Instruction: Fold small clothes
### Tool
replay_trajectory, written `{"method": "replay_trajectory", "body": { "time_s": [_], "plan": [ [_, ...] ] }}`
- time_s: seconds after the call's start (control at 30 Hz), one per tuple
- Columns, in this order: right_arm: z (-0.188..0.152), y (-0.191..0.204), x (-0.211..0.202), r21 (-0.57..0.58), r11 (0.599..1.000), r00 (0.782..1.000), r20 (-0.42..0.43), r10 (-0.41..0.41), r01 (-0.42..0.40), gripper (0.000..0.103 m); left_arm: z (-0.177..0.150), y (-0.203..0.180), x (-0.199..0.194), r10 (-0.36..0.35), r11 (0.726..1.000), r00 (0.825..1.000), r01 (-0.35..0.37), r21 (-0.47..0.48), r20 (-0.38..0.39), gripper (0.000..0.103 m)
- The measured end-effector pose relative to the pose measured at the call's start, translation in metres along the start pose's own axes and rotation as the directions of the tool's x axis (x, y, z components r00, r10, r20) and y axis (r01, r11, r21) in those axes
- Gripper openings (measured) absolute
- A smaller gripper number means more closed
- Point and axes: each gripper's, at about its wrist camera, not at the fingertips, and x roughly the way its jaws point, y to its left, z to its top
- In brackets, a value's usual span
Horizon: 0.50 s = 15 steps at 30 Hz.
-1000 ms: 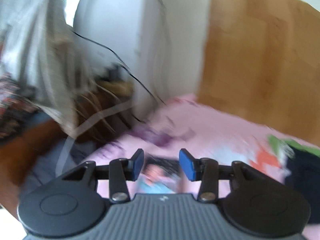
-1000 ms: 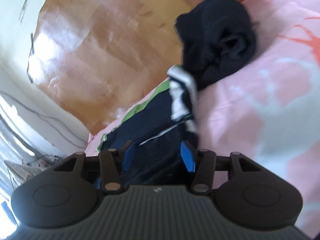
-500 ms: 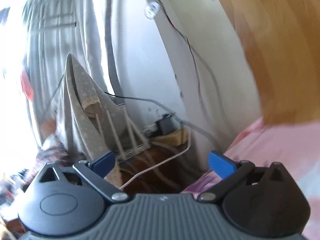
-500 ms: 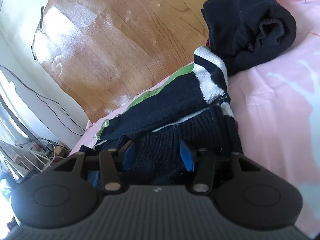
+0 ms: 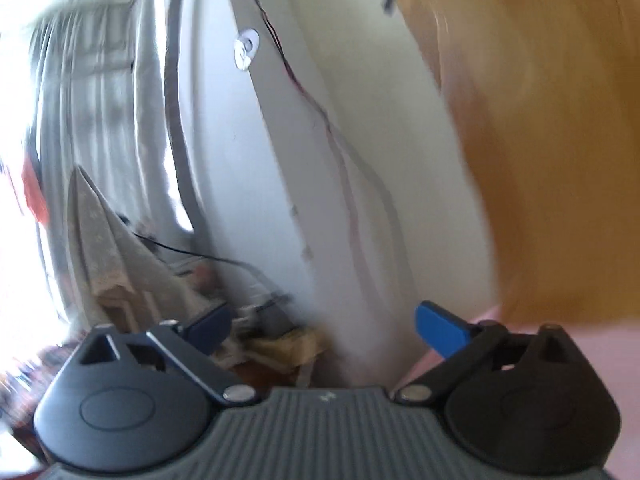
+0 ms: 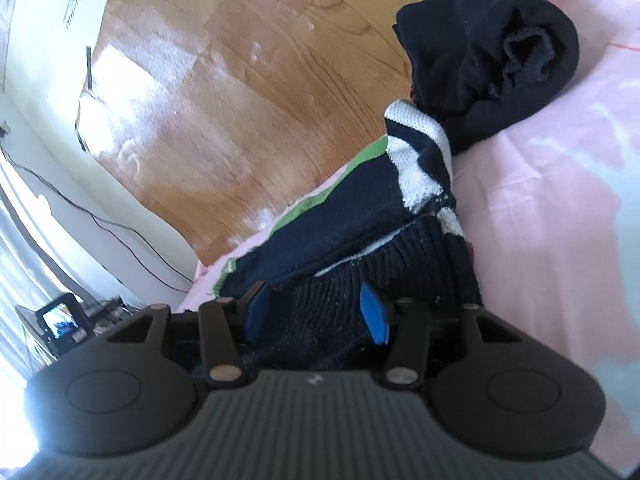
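Jaws on the left gripper now stand spread wide with nothing between them, where a second ago they were much closer together over the pink bedsheet. Its camera has also swung up and away from the bed, so it now looks at the white wall, the trailing cable and the grey curtain at the left, with only a sliver of sheet at the lower right; the view is blurred, which suggests it is in motion. The right gripper has closed in on the dark knit garment with its white and green bands, lying on the near part of the bed beside the wooden headboard. Its blue pads sit part open, one to each side of the ribbed edge, low against the cloth; whether they pinch it I cannot tell. A rolled black garment lies beyond, touching the striped end. My reading: the left has let go and lifted clear, leaving the right to take the knit for its next fold.
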Motion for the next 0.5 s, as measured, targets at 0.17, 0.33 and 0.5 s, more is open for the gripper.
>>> {"method": "replay_trajectory", "body": {
  "time_s": [0.17, 0.33, 0.5],
  "plan": [
    [0.001, -0.001, 0.000, 0.018, 1.000, 1.000, 0.000, 0.020, -0.020, 0.054, 0.023, -0.017, -0.070, -0.282, 0.953, 0.959, 0.282, -0.114, 0.012, 0.103],
    [0.000, -0.003, -0.002, 0.033, 0.999, 0.999, 0.006, 0.039, -0.040, 0.054, -0.003, -0.053, -0.122, -0.578, 0.812, 0.810, 0.559, -0.170, -0.100, 0.103],
    [0.000, -0.006, -0.004, 0.053, 0.997, 0.998, 0.016, 0.062, -0.063, 0.054, -0.021, -0.079, -0.155, -0.695, 0.719, 0.698, 0.678, -0.153, -0.174, 0.103]
  ]
}}
